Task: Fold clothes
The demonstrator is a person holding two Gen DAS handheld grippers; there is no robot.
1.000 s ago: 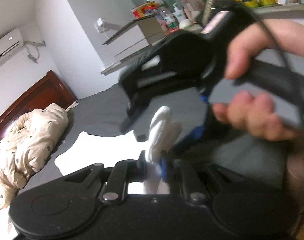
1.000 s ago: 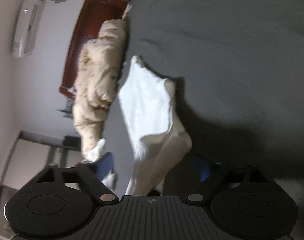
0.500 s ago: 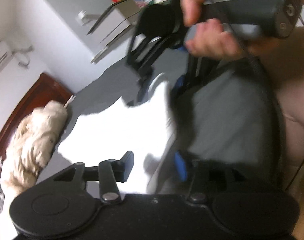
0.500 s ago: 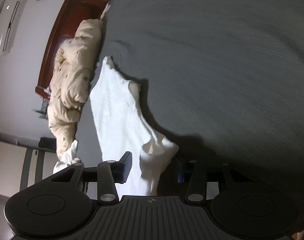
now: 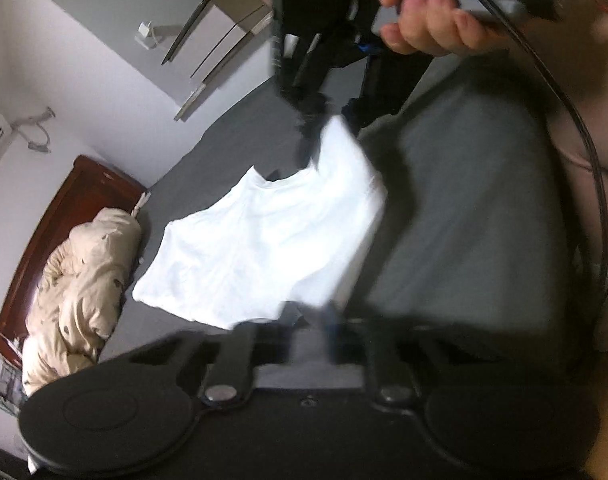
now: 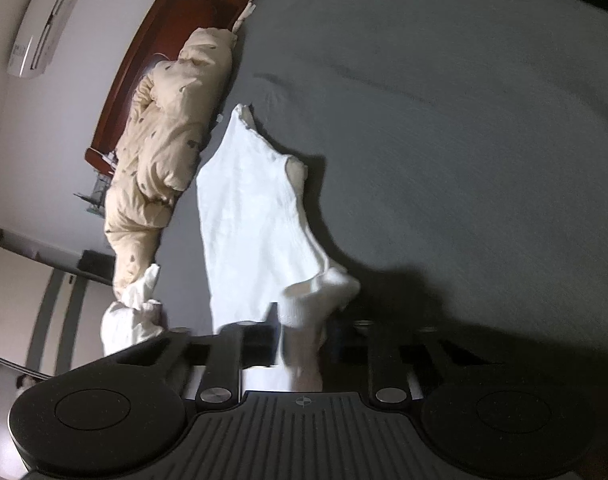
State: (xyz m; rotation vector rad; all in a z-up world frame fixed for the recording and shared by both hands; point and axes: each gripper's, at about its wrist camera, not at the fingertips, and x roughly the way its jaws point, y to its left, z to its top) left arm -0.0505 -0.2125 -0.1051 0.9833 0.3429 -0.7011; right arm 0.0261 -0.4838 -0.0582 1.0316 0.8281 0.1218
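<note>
white garment lay spread on the dark grey bed, its far end flat on the cover and its near end lifted off the surface. left tool, blurred at the bottom of the left wrist view, was closed, with its jaws drawn together at the near lower edge of the cloth; the blur hid whether the pads pressed on the fabric. right tool, at the bottom of the right wrist view, had its jaws closing on a bunched fold of the same garment, which stood up between them. in the left wrist view the right tool appeared at the far upper corner of the cloth, carried by a hand wrapped around a grey handle, with a black cable trailing down the right side. beige quilted bedding lay heaped along the dark red wooden headboard, just beside the flat end of the garment. a second crumpled white cloth sat near the lower end of that heap. an air conditioner hung on the white wall above the headboard. a grey shelf unit with coloured packages on top stood against the wall beyond the bed.
</note>
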